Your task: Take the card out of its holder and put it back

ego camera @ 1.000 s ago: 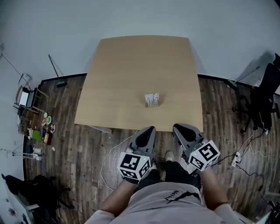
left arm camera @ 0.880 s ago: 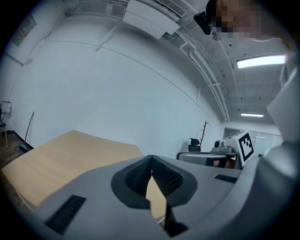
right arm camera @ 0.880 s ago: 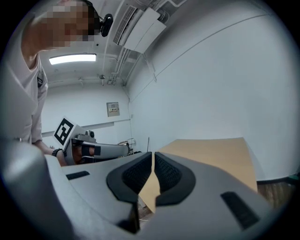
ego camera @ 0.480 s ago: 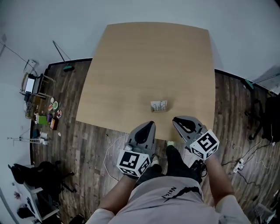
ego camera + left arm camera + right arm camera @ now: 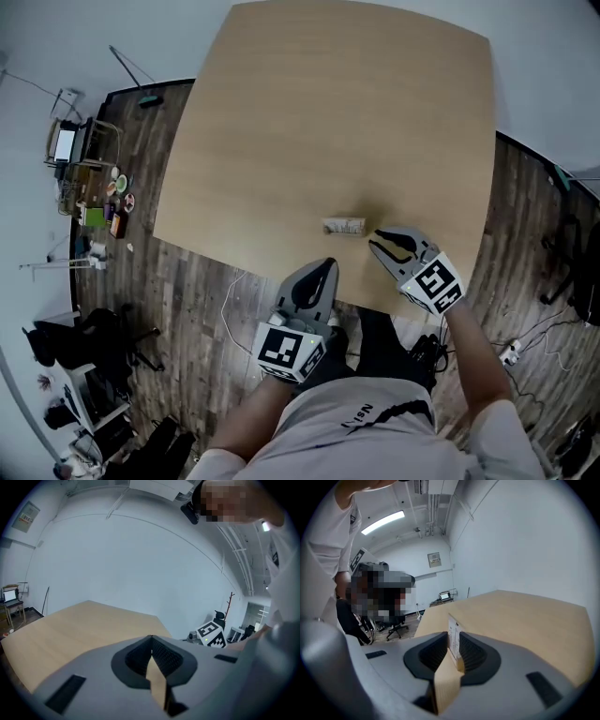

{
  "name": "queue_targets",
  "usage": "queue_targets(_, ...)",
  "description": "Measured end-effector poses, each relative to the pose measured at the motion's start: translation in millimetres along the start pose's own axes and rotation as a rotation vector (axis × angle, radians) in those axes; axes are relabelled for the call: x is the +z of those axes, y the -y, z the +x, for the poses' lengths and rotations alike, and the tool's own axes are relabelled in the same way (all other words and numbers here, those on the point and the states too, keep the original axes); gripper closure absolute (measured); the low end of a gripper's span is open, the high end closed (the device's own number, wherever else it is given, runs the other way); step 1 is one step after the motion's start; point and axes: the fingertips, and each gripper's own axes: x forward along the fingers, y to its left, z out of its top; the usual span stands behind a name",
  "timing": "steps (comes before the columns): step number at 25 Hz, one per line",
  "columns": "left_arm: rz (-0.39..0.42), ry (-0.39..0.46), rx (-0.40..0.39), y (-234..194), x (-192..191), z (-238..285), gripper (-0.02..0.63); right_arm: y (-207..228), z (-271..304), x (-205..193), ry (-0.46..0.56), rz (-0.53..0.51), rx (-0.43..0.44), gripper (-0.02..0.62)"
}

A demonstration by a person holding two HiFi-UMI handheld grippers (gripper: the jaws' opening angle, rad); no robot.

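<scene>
A wooden table (image 5: 328,112) is seen from above. The left gripper (image 5: 323,266) is at the table's near edge, its jaws pressed together on nothing. A small, pale, oblong card holder (image 5: 344,226) sits near that edge. The right gripper (image 5: 374,241) is just to its right. Only its own view shows its jaws slightly apart, framing an upright white printed card (image 5: 453,632).

light wood table (image 5: 328,112), white card (image 5: 343,226), dark plank floor (image 5: 187,309).

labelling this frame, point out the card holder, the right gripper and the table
card holder (image 5: 344,226), head view, its middle
right gripper (image 5: 373,242), head view, between its fingertips
table (image 5: 328,112), head view, bare top
</scene>
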Motion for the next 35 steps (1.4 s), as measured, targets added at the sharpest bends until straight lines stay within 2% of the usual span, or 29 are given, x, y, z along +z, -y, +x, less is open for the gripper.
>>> queue_targets(12,-0.039,-0.054,0.055,-17.9,-28.5,21.8,0.592,14.0,52.3,-28.8,-0.055,-0.052,0.135,0.502)
queue_targets(20,-0.055,-0.069,0.071,-25.9,-38.9,22.9,0.592,8.1,65.0,-23.9,-0.019,-0.085,0.197,0.506)
queue_targets(23,-0.056,-0.071,0.078,-28.7,-40.9,21.4,0.594,7.6,65.5,-23.1,-0.006,-0.076,0.226,0.552)
queue_targets(27,-0.060,-0.073,0.091,-31.3,-43.2,17.7,0.594,6.3,63.9,-20.0,0.007,-0.075,0.265,0.561)
queue_targets(35,-0.059,-0.051,0.091,-30.7,-38.3,14.2,0.592,9.9,52.6,6.9,0.039,-0.111,0.270,0.569)
